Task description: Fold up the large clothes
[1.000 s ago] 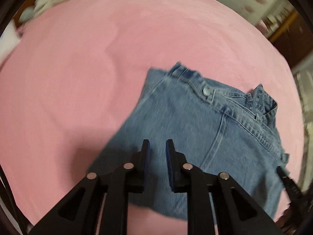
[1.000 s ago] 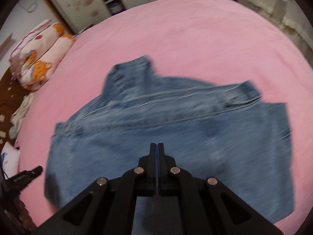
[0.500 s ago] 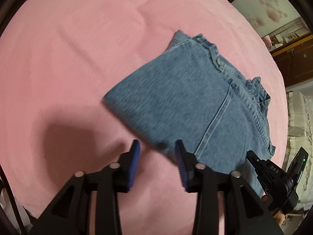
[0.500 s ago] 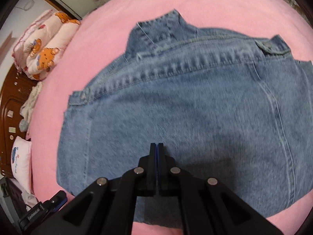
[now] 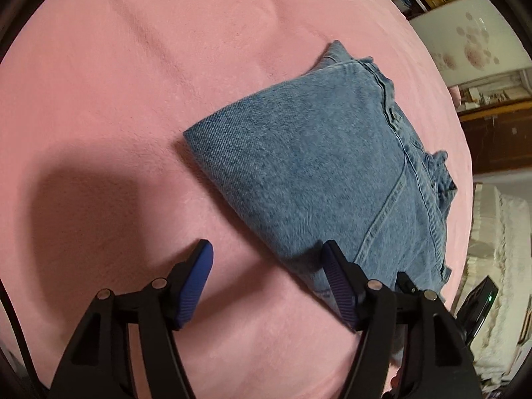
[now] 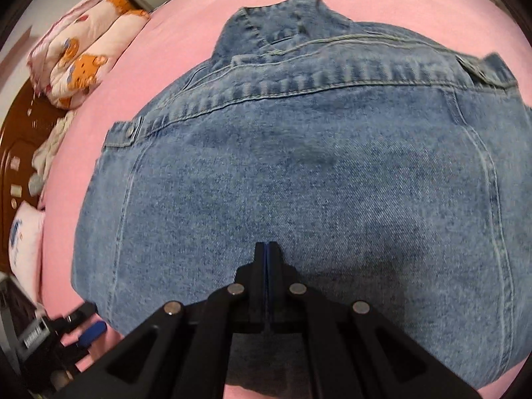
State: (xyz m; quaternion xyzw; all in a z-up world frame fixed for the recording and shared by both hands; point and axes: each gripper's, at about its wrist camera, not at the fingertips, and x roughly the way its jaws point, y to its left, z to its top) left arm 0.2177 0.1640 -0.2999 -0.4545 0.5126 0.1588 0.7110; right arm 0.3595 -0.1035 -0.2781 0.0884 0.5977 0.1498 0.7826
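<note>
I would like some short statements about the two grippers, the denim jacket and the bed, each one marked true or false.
1. The denim jacket lies on a pink bed cover. True.
2. The right gripper is wide open. False: its jaws are shut, with no cloth seen between them.
3. The left gripper holds a fold of denim. False: it is open, and the pads press on nothing.
4. A bear-print quilt lies beyond the jacket. True.
</note>
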